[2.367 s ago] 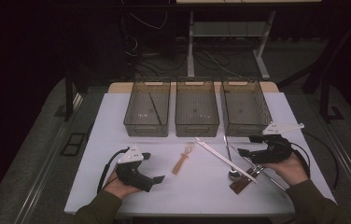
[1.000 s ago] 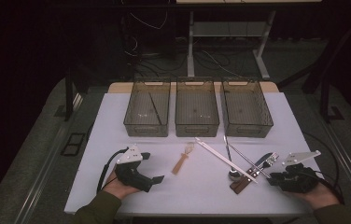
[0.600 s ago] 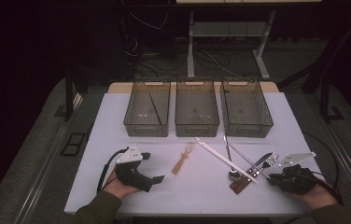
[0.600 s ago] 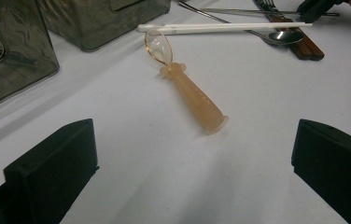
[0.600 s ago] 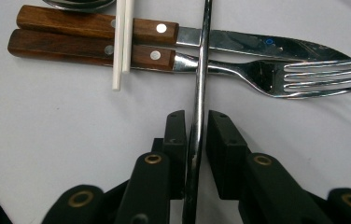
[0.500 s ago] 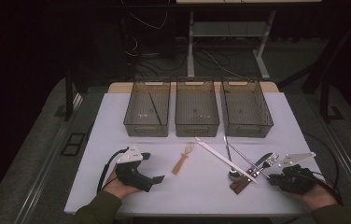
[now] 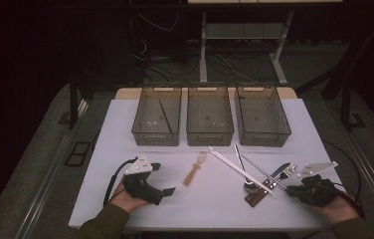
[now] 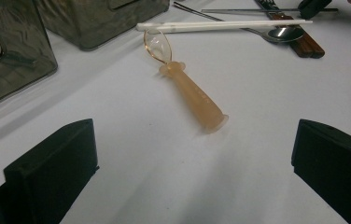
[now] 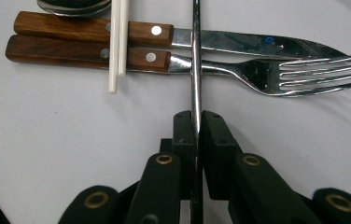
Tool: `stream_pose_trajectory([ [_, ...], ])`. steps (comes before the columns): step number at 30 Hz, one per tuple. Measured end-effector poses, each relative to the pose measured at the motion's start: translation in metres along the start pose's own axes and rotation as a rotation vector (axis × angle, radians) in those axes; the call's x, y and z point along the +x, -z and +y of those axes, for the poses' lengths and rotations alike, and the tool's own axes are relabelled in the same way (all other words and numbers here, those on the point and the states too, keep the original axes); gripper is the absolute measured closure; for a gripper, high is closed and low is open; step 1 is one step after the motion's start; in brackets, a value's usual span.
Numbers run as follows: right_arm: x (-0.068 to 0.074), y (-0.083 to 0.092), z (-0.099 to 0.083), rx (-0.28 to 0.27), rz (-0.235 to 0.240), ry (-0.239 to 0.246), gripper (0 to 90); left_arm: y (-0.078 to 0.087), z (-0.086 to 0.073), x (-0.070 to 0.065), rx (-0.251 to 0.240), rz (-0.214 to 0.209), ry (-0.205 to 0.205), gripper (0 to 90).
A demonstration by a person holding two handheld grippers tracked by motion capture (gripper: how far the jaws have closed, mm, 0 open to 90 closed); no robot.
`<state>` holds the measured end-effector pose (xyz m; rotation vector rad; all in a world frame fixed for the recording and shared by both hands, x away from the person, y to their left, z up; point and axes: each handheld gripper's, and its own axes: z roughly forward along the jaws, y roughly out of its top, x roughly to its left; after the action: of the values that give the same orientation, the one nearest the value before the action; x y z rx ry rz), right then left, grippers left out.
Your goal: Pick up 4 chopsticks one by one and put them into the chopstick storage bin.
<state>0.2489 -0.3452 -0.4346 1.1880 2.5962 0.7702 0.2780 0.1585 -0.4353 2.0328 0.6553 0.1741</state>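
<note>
Since the earliest frame the right gripper (image 7: 290,187) has dropped from the far-right bin down to the near right corner of the table, and its jaws have just been closing, with a thin metal rod between them. The left gripper (image 7: 165,179) has not shifted.

High view: three smoked-plastic bins (image 7: 210,115) are standing in a row at the far edge of the white table (image 7: 125,119). The left bin is holding one dark thin stick; the middle and right bins are looking empty, as far as I can tell. Cutlery is lying loose on the table: an amber plastic spoon (image 7: 195,170) in the middle, white chopsticks (image 7: 234,168), a metal chopstick (image 7: 262,172), a wooden-handled knife and fork to the right. Sorting is judged as barely begun; nearly everything is waiting.

Left gripper view: the jaws are standing wide apart, nothing between them, resting low over the table. The amber spoon (image 8: 186,84) is lying ahead, clear bowl pointing away, thick handle toward the camera.

Right gripper view: the jaws are pinched tight on the metal chopstick (image 9: 195,56), near its close end. It is a slim, shiny steel rod, running straight away from the gripper and crossing over the fork (image 9: 257,70) and the knife (image 9: 201,39), both with riveted brown wooden handles. The white chopsticks (image 9: 118,42) are lying across those handles; a metal spoon bowl (image 9: 73,6) is peeking in at the top. The rod is not yet lifted, by the look of it.
</note>
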Motion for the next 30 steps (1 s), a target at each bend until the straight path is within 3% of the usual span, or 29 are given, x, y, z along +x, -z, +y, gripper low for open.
stream_pose_trajectory([
  [8, -0.003, 0.008, 0.000, -0.050, 0.018, -0.024, 84.5, 0.000, 0.000, 0.000, -0.002, -0.002, -0.001, 0.0],
  [30, -0.004, 0.026, 0.012, -0.236, 0.095, -0.012, 84.5, 0.000, 0.000, 0.000, 0.000, -0.004, 0.000, 0.0],
])
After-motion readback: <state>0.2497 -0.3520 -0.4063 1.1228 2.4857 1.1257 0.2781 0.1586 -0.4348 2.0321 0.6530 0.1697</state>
